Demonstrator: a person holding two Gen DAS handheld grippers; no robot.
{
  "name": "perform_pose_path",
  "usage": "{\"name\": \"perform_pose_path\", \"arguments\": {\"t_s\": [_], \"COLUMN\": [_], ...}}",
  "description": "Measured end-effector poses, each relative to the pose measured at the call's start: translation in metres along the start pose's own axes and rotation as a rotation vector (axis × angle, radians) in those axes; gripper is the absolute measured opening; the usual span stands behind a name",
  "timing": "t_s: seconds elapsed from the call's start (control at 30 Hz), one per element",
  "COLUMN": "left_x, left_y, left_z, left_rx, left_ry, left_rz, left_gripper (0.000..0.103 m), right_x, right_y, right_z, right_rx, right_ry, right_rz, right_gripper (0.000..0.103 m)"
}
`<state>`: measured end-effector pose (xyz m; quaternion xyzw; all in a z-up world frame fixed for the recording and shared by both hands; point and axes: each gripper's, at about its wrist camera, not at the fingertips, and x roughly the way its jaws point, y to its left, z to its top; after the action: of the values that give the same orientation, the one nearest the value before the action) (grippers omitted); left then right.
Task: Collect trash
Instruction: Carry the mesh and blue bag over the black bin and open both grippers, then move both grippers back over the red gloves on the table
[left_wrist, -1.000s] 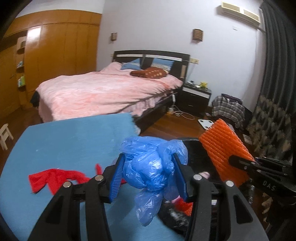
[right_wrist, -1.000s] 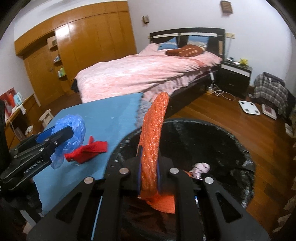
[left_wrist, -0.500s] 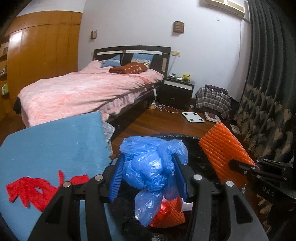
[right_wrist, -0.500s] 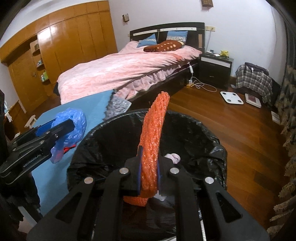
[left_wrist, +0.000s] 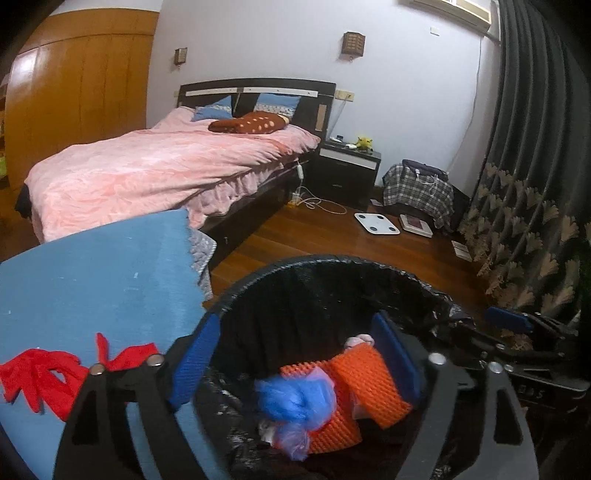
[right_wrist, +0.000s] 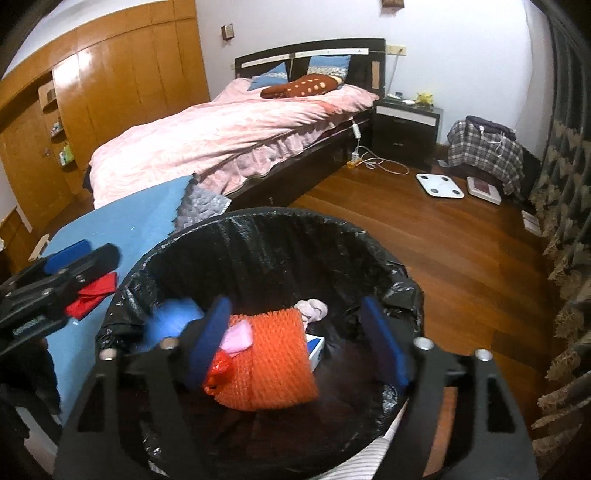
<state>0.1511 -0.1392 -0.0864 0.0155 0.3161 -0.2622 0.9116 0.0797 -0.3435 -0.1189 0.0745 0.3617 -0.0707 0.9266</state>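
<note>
A black-lined trash bin (left_wrist: 332, 266) (right_wrist: 266, 221) stands beside the blue table (left_wrist: 92, 277). Inside it lie the crumpled blue plastic bag (left_wrist: 295, 398) (right_wrist: 173, 317) and the orange foam net (left_wrist: 369, 380) (right_wrist: 273, 354), among other scraps. My left gripper (left_wrist: 295, 354) is open and empty above the bin's left side. My right gripper (right_wrist: 295, 339) is open and empty above the bin. A red scrap (left_wrist: 40, 380) (right_wrist: 92, 295) lies on the table, left of the left gripper.
A bed with a pink cover (left_wrist: 159, 166) stands behind the table. A dark nightstand (left_wrist: 347, 173), a white scale (left_wrist: 376, 223) and a plaid bag (left_wrist: 417, 188) sit on the wooden floor. Dark curtains (left_wrist: 535, 184) hang at the right.
Both grippers have opened over the bin. The blue bag and the orange foam net have dropped into it. Both grippers have shifted right, further over the bin.
</note>
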Motion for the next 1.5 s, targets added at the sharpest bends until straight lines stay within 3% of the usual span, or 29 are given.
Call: {"name": "perform_pose_path", "arguments": {"t_s": [0.2, 0.47, 0.77, 1.33, 1.5], "left_x": [-0.017, -0.051, -0.085, -0.111, -0.105], "left_y": [0.021, 0.059, 0.11, 0.218, 0.247], "left_z": [0.004, 0.006, -0.008, -0.048, -0.062], "left_rx": [-0.016, -0.068, -0.112, -0.204, -0.245], "left_ry": [-0.024, -0.078, -0.106, -0.071, -0.036], "left_rz": [0.035, 0.115, 0.257, 0.501, 0.534], "left_gripper": [0.092, 0.096, 0.096, 0.096, 0.096], "right_x": [-0.008, -0.015, -0.012, 0.009, 0.022], "right_y": [0.005, 0.034, 0.085, 0.207, 0.239], "right_z": [0.005, 0.013, 0.02, 0.023, 0.017], "right_rx": [-0.001, -0.038, -0.085, -0.227, -0.264], "right_ry": [-0.042, -0.062, -0.068, -0.064, -0.043], "right_rz": [0.013, 0.055, 0.144, 0.33, 0.366], "right_gripper": [0.094, 0.095, 0.096, 0.096, 0.096]}}
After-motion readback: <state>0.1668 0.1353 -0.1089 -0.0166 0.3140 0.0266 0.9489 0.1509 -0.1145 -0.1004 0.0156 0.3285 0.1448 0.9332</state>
